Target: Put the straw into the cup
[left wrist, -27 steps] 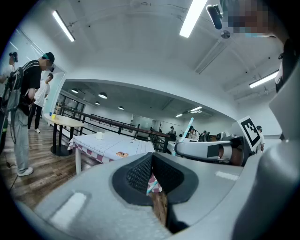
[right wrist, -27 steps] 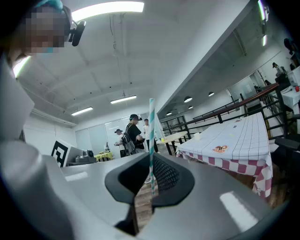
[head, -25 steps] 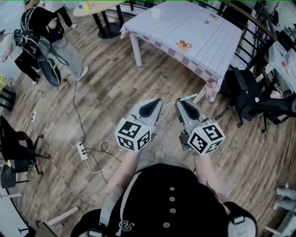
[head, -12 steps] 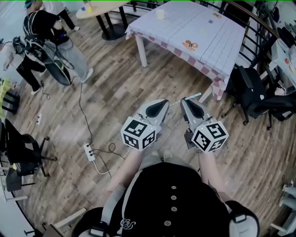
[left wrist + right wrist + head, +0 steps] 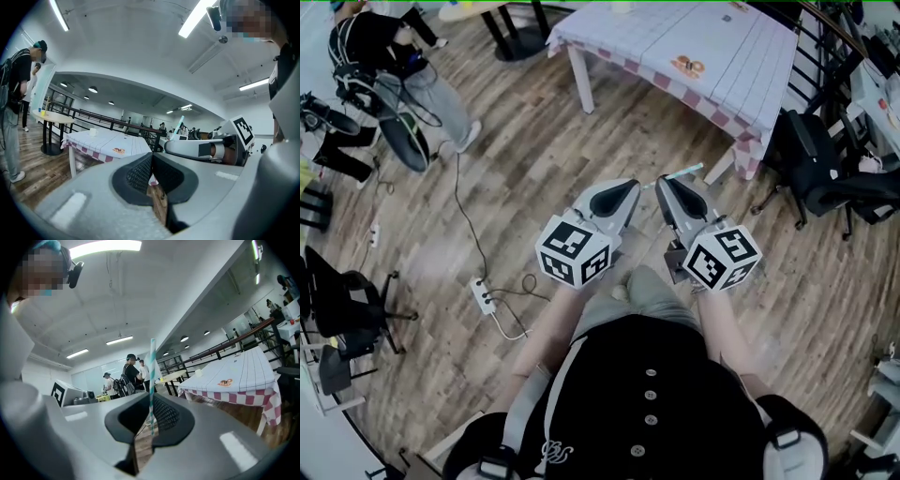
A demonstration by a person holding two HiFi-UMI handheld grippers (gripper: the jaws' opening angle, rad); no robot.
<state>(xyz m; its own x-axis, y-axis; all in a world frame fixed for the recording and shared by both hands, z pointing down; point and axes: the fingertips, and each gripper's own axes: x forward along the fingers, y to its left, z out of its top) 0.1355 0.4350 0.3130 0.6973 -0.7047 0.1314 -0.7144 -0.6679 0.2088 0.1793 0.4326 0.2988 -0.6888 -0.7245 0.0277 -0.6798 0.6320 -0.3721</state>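
Over the wooden floor [image 5: 544,159], well short of the table [image 5: 712,56], both grippers are hanging side by side in front of the person holding them. So, the straw [image 5: 152,376]: it's a thin, straight one, white with teal stripes winding around it, candy-cane style. The right gripper [image 5: 150,404] is clamping it near its lower end, with both pads pressing on it. In the right gripper view it's standing pretty much upright out of the jaws and reaching well above the tips. From the head view the same straw [image 5: 682,172] is poking out of the right gripper [image 5: 666,182] and slanting toward the table corner, without touching anything. In the left gripper view it's showing up too, leaning a bit over the other gripper.

The left gripper [image 5: 151,164] is squeezing its jaws together on nothing at all, just hanging next to the right one.

The cup [image 5: 93,132] is a small white one, sitting way off on the far part of the table, which is wearing a white gridded cloth with a red-checked border. The straw is nowhere near it yet. A person with a backpack [image 5: 394,75] is standing off to the left.
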